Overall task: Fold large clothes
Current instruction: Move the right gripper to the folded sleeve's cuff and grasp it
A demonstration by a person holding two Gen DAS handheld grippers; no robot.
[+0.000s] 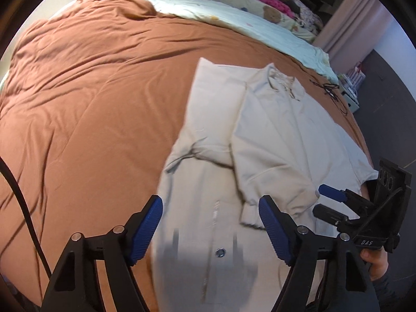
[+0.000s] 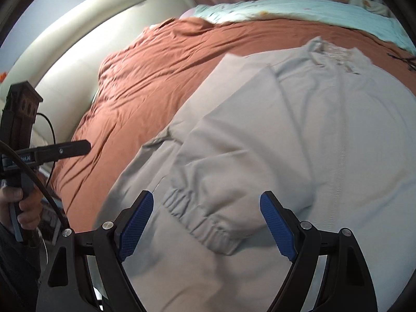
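Pale beige jacket lies flat on bed, collar at far end; one sleeve folded across front, elastic cuff nearest, snap button showing at hem.

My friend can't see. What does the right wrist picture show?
A pale grey jacket lies on a rust-brown bedspread, one sleeve folded across its front. The open right tongs hover over the sleeve's elastic cuff, holding nothing.

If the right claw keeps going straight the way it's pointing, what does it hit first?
Most likely the jacket, at the folded-over sleeve with its elastic cuff, which lies between the open right claw fingers. Depth is hard to judge, but nothing else shows in between.
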